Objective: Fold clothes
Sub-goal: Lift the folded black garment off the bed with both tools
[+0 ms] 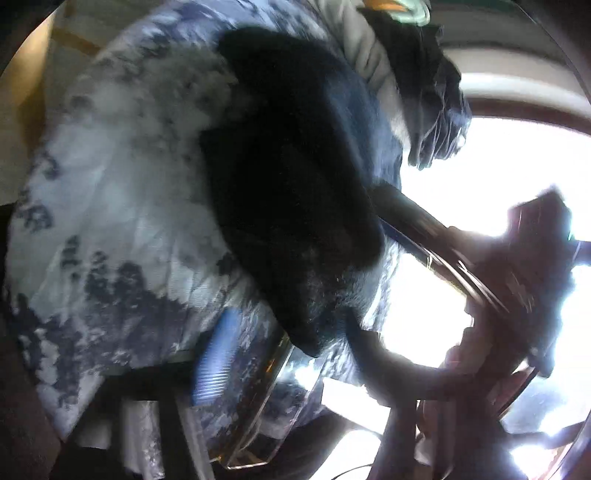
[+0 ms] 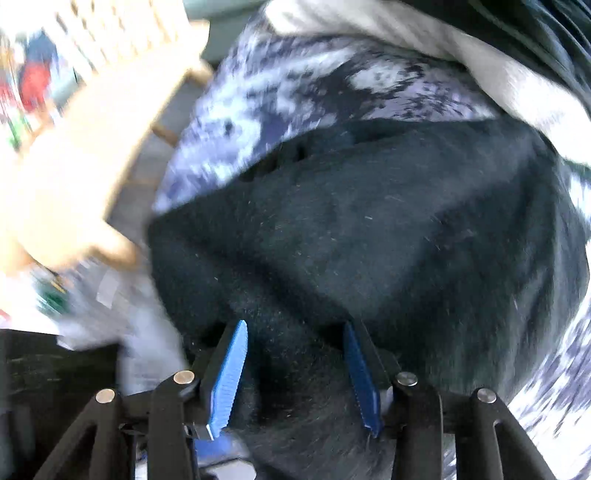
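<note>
While both wrist views are smeared by motion blur, a dark, nearly black fleecy garment (image 2: 369, 236) fills most of the right wrist view and serves as the landmark for everything else. It lies spread over a blue-and-white mottled, tie-dye-like cloth (image 1: 122, 206), which shows beyond its far edge and along its right side in the right wrist view, and to its left in the left wrist view. Beyond the mottled cloth, a pale grey-cream fabric (image 2: 388, 33) and another dark, ribbed piece of clothing (image 1: 436, 92) are heaped together. The right gripper (image 2: 295, 373) sits at the near edge of the dark garment, its two blue ridged fingers (image 2: 227, 376) standing roughly half apart with a swell of the dark fleece between them; the pads do not visibly pinch it. The left gripper (image 1: 236, 365) shows only one blurred blue ridged finger (image 1: 212, 362), lying against the mottled cloth just below the dark garment's lower tip; its jaws stand wide and nothing is seen clamped. Left of the dark garment in the right wrist view, a light wooden slatted piece (image 2: 92, 140) is blurred.
</note>
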The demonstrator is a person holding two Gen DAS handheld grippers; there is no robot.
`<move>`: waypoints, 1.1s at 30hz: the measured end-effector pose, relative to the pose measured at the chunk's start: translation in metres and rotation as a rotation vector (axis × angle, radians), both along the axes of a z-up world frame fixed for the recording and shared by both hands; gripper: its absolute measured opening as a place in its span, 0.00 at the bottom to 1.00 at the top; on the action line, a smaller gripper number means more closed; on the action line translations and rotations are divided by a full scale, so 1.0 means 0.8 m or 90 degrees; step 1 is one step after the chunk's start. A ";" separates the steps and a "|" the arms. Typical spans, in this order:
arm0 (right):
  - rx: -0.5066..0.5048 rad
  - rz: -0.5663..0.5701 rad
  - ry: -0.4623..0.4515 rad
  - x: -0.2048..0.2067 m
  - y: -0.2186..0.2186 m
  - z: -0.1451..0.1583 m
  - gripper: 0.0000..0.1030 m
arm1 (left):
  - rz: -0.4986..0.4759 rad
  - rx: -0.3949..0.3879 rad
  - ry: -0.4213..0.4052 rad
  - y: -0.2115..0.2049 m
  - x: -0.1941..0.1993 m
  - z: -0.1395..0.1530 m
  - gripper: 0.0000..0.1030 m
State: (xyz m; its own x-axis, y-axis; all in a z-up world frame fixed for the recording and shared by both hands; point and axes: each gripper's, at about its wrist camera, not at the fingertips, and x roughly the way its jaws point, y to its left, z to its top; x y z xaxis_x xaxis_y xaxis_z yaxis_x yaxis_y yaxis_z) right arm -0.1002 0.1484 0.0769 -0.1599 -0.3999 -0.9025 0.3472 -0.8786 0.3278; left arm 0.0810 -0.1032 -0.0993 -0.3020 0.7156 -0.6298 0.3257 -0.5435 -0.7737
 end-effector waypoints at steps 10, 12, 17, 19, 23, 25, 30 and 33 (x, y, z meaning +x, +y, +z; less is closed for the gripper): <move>-0.290 -0.278 -0.094 0.083 0.173 -0.039 0.85 | 0.084 0.103 0.024 -0.006 0.024 0.003 0.92; -0.346 -0.303 -0.141 0.086 0.177 -0.071 0.85 | 0.103 0.129 0.015 0.010 0.001 -0.003 0.92; -0.436 -0.299 -0.166 0.077 0.159 -0.096 0.85 | 0.143 0.159 0.011 0.021 -0.017 -0.005 0.93; -0.432 -0.301 -0.171 0.072 0.151 -0.101 0.86 | 0.157 0.173 0.011 0.025 -0.030 -0.006 0.94; -0.410 -0.295 -0.155 0.073 0.140 -0.099 0.77 | 0.185 0.158 0.031 -0.001 -0.014 0.008 0.94; -0.358 -0.286 -0.142 0.075 0.136 -0.088 0.44 | 0.194 0.164 0.031 -0.004 -0.015 0.008 0.95; -0.390 -0.294 -0.141 0.067 0.140 -0.069 0.36 | 0.212 0.188 0.004 0.002 -0.010 -0.006 0.95; -0.405 -0.292 -0.140 0.061 0.133 -0.060 0.35 | 0.235 0.208 -0.004 0.008 -0.011 -0.011 0.95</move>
